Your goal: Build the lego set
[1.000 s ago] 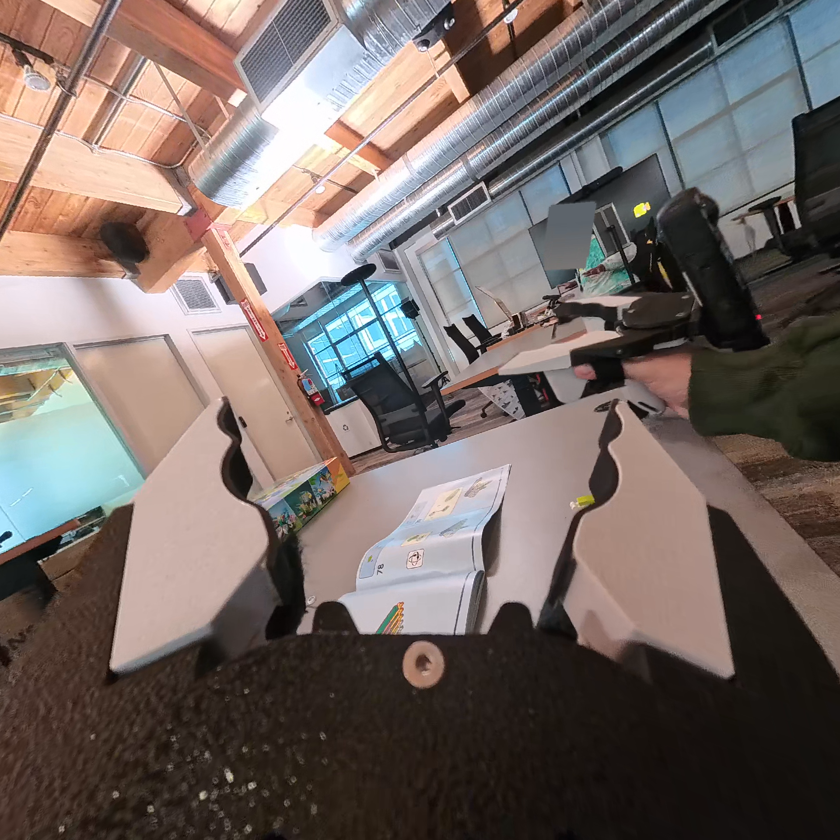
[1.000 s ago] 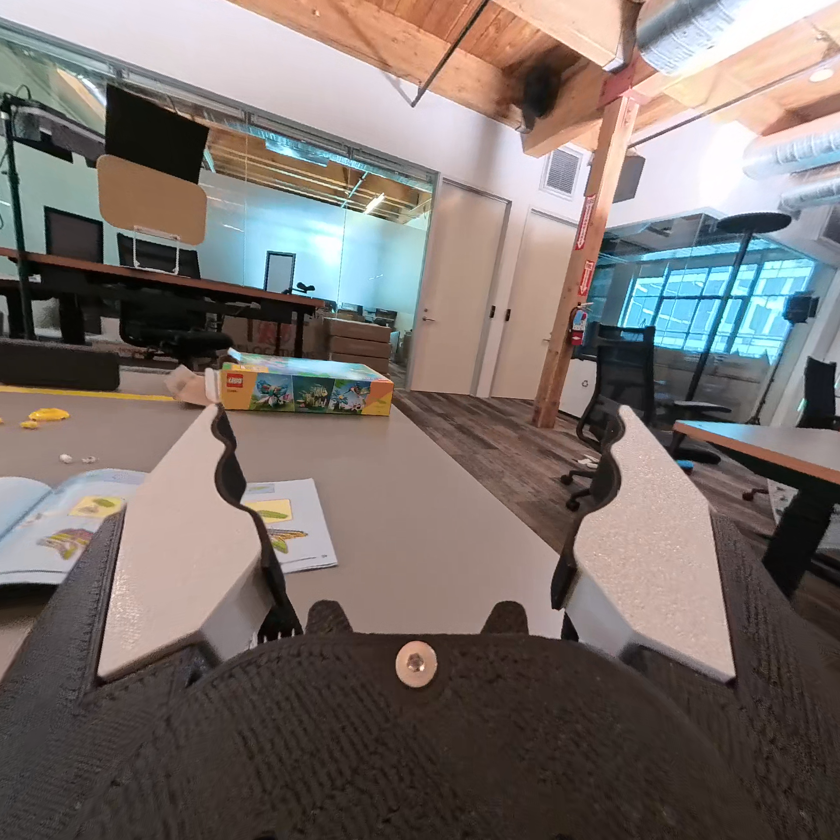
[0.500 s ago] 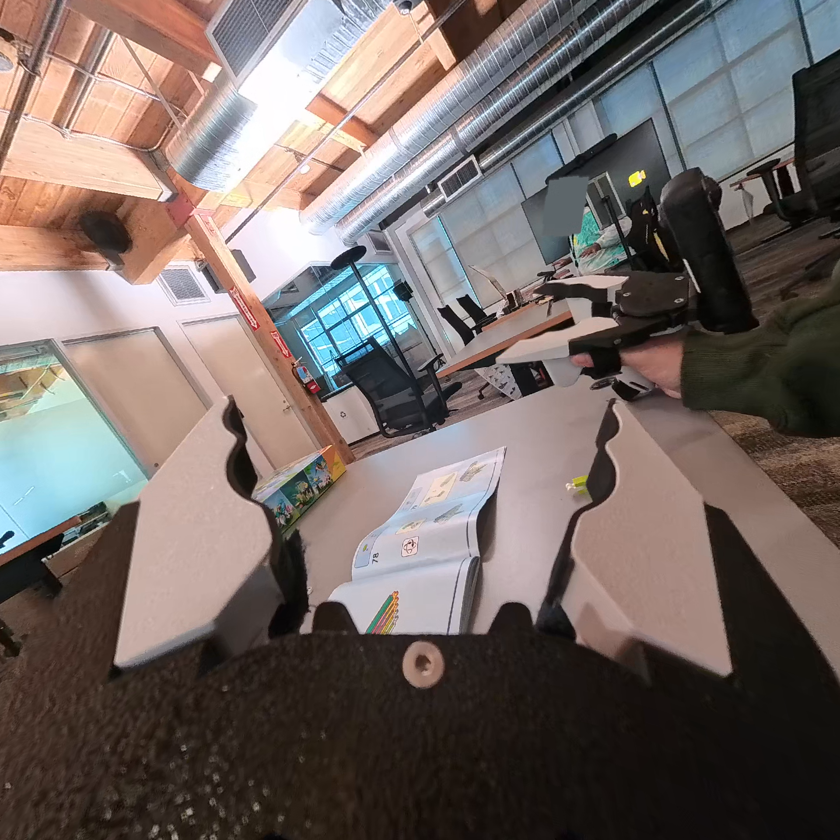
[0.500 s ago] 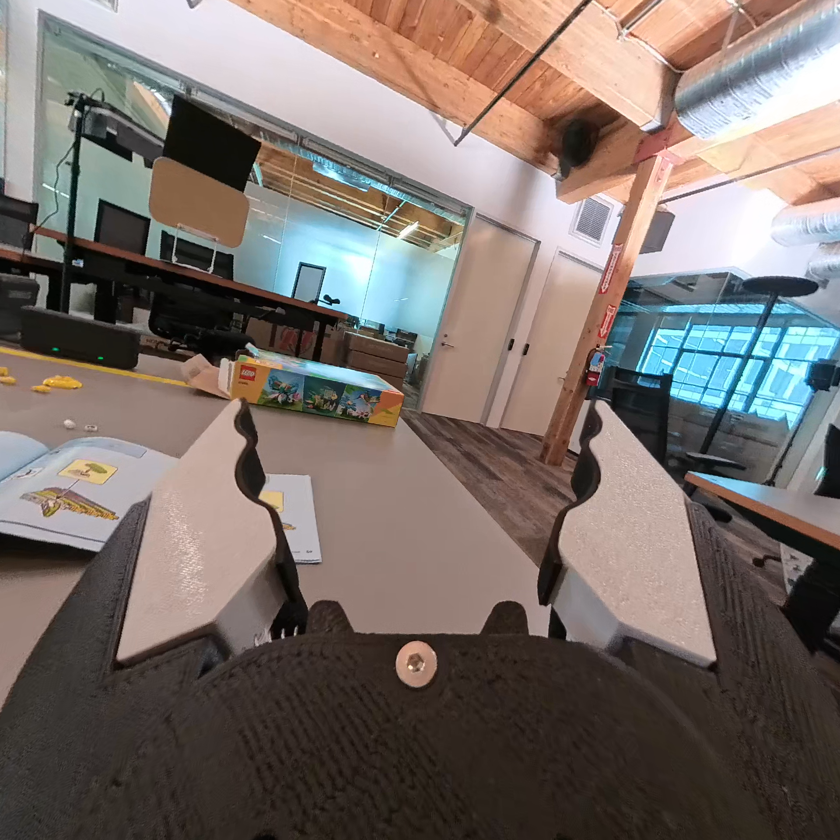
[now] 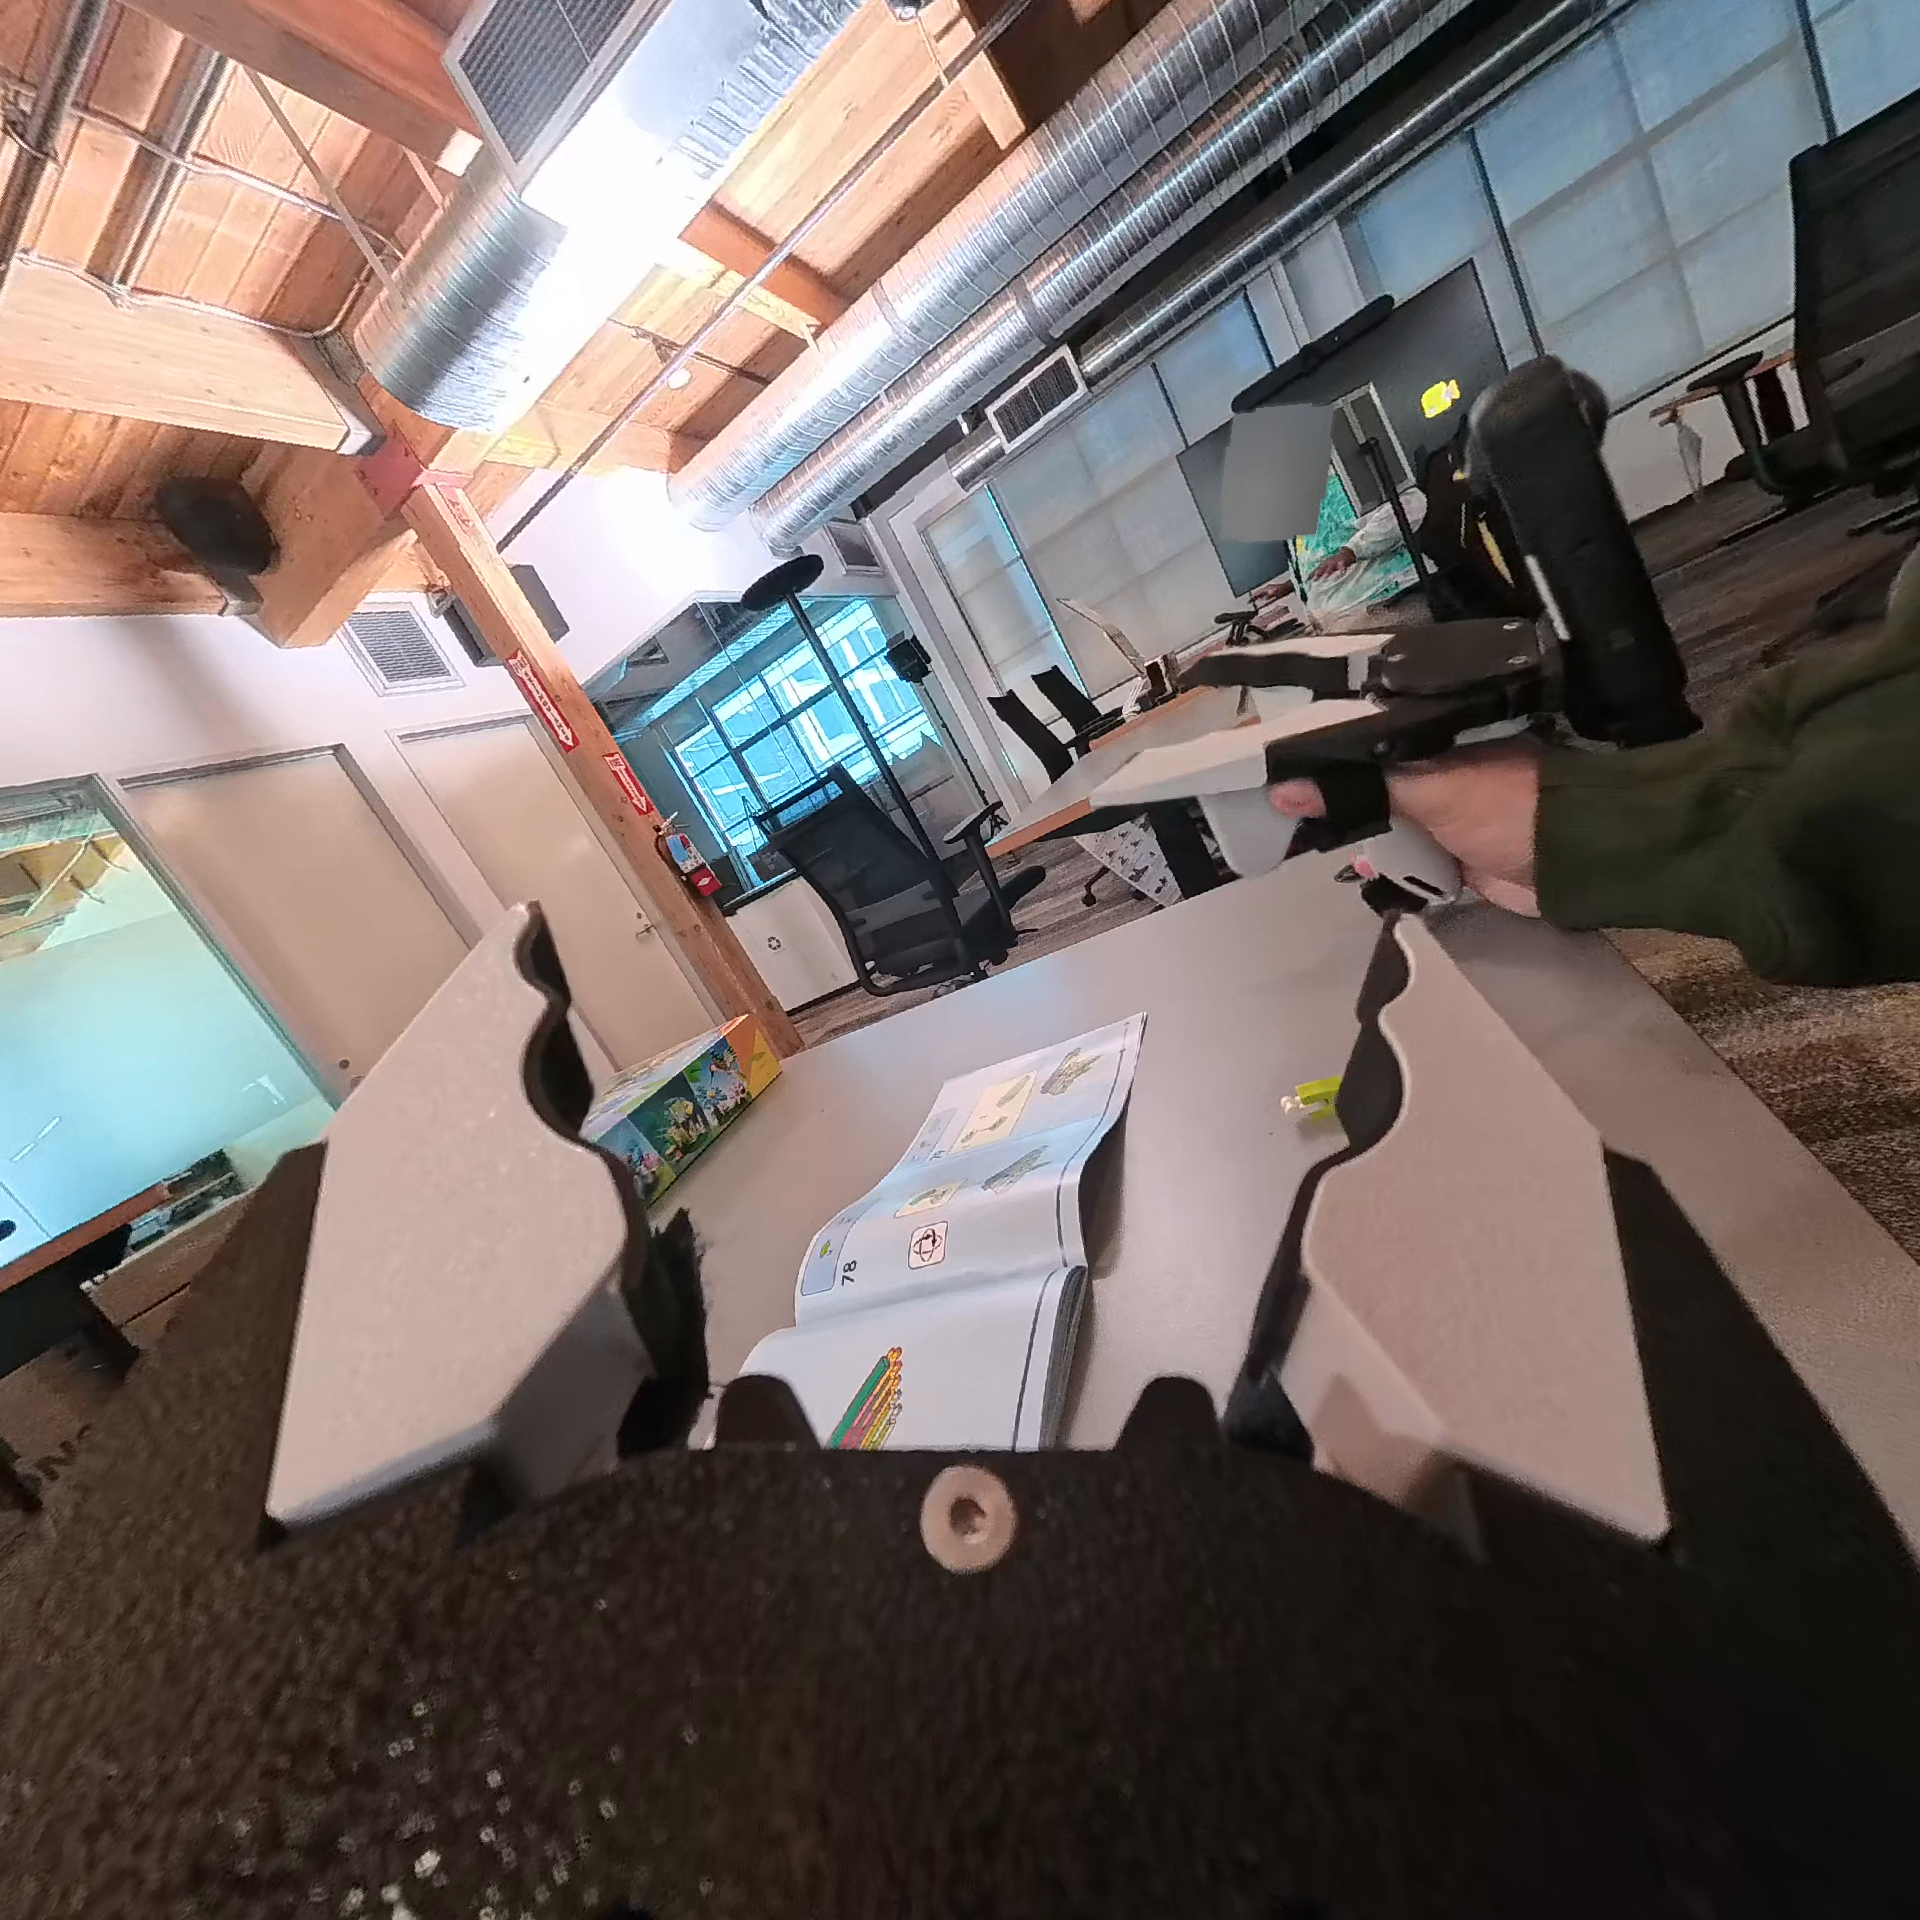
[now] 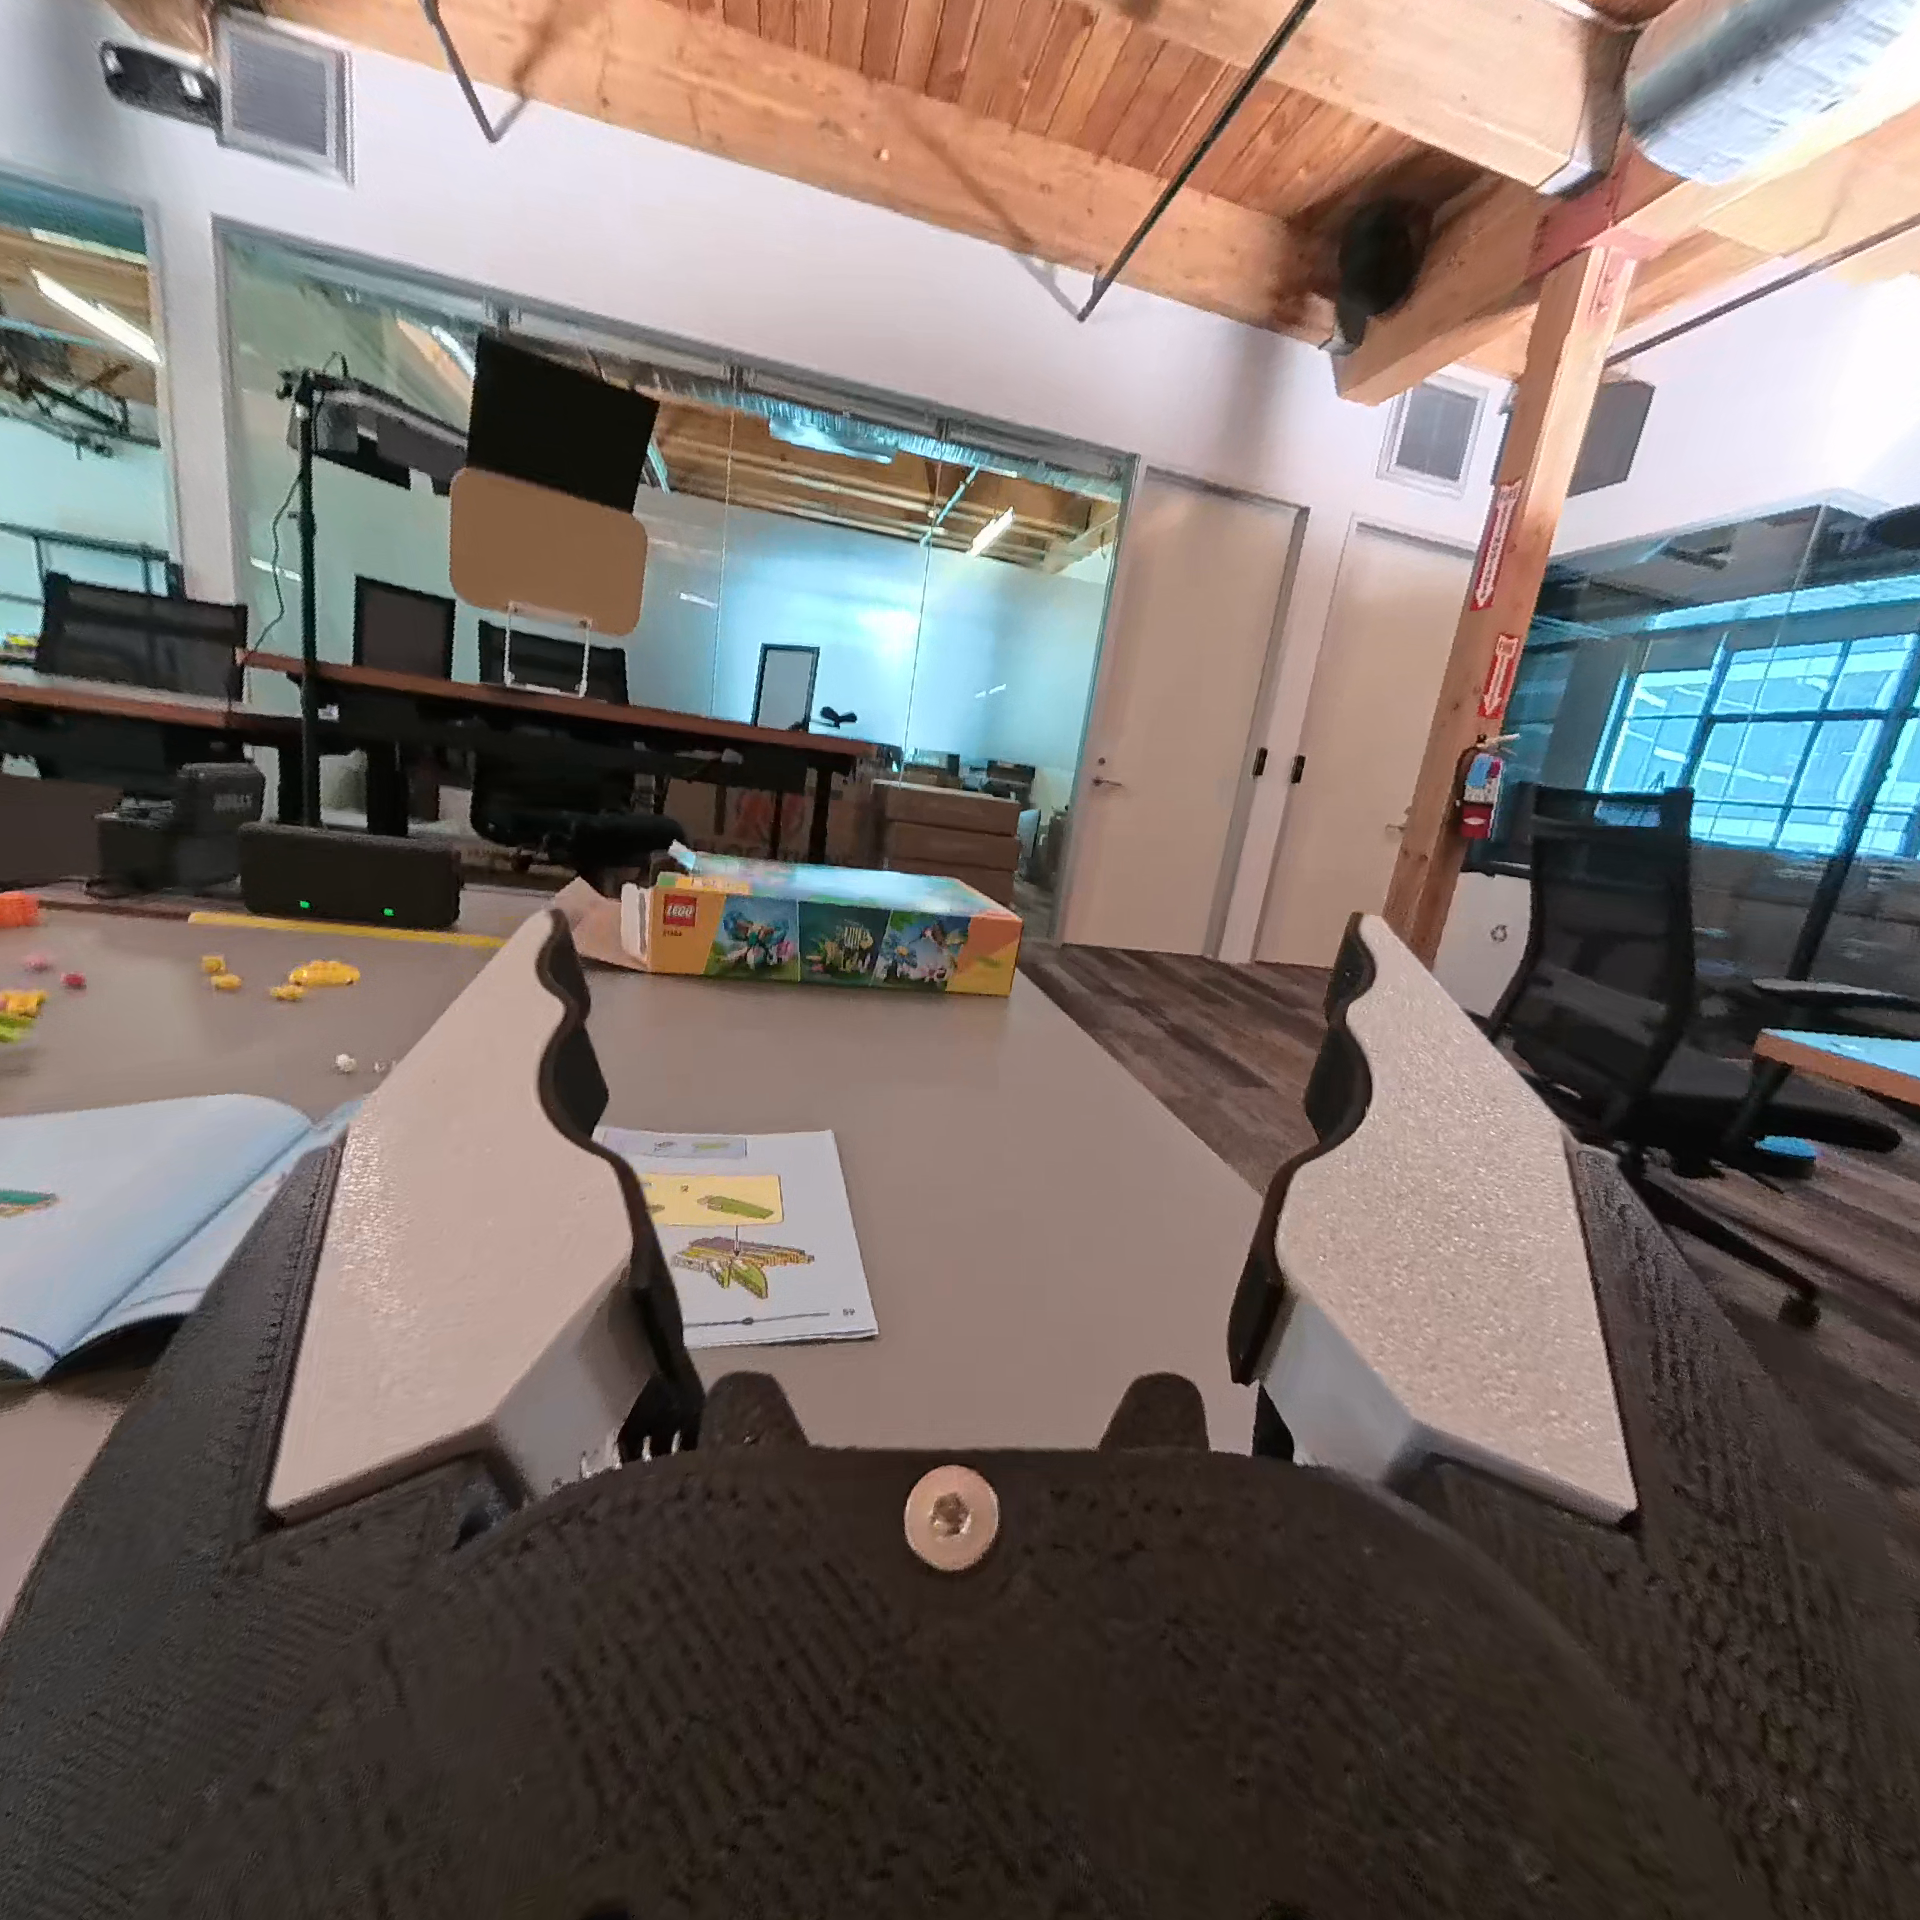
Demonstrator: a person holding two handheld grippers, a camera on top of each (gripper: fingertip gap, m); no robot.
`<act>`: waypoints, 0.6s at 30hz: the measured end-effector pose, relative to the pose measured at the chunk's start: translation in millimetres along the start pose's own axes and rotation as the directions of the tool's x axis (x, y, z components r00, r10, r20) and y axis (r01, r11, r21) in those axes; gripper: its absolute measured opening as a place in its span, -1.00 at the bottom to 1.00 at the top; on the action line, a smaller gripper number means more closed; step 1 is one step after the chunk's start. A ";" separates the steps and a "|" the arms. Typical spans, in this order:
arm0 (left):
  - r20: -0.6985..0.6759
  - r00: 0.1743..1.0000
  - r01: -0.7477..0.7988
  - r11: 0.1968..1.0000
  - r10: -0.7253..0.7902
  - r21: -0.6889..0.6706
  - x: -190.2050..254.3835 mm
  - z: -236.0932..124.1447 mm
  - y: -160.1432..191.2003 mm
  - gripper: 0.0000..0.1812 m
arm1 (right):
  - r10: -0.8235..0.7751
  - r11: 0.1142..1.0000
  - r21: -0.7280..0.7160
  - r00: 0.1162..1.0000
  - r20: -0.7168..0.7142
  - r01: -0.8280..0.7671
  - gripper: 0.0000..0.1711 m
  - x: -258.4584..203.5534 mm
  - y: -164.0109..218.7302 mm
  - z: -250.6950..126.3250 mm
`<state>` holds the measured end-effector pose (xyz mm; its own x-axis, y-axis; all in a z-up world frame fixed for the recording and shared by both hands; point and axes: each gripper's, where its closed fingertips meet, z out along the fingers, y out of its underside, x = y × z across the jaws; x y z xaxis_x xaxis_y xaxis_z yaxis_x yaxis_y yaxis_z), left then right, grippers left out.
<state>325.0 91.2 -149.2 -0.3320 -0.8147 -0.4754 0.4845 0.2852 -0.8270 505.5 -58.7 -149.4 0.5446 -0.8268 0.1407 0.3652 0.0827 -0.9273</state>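
Note:
My left gripper (image 5: 961, 935) is open and empty, held above the grey table (image 5: 1195, 997) over an open instruction booklet (image 5: 987, 1174). A small lime-green brick (image 5: 1311, 1096) lies on the table just left of its right finger. My right gripper (image 6: 951, 935) is open and empty above the table, with the booklet (image 6: 125, 1205) below it. It also shows in the left wrist view (image 5: 1174, 727), held in a hand at the far right. The colourful lego box (image 6: 831, 925) lies at the table's far end. Several loose yellow bricks (image 6: 312, 975) lie at the left.
A black box with green lights (image 6: 348, 888) stands at the table's back left. Office chairs (image 6: 1621, 935) and other desks (image 6: 540, 717) stand past the table's edge. A wooden post (image 6: 1496, 582) rises at the right. The table's right edge drops to the floor.
The right gripper has swung left and tilted down, bringing the loose bricks and more of the table into view. The left gripper has tilted down slightly toward the booklet.

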 end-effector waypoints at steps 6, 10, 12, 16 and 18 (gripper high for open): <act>0.068 0.996 -0.050 0.997 0.054 -0.062 -11.9 0.0 8.7 0.57 | 0.034 0.999 -0.013 0.999 -0.025 -0.035 0.60 9.9 7.9 0.6; 0.093 0.986 -0.126 0.985 0.137 -0.121 -17.8 4.9 9.2 0.51 | 0.073 0.997 -0.003 0.997 -0.040 -0.073 0.60 15.9 7.3 -0.7; -0.057 0.994 -0.104 0.974 0.094 -0.202 6.0 16.0 11.6 0.38 | 0.087 0.996 0.000 0.995 -0.043 -0.088 0.60 17.9 7.2 -1.1; -0.281 0.948 -0.033 0.835 -0.147 -0.549 51.5 38.1 37.5 0.14 | 0.118 0.993 0.007 0.991 -0.065 -0.118 0.60 23.6 6.8 -3.3; -0.299 0.935 -0.056 0.753 -0.190 -0.656 56.6 52.0 51.5 0.02 | 0.112 0.994 0.010 0.991 -0.075 -0.111 0.60 24.7 5.9 -4.8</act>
<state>373.2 33.5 -203.1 -0.6446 -0.6651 -0.3769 -0.1472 0.5918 -0.7926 517.5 -81.3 -153.0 0.5241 -0.8516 0.0099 0.3099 0.1799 -0.9336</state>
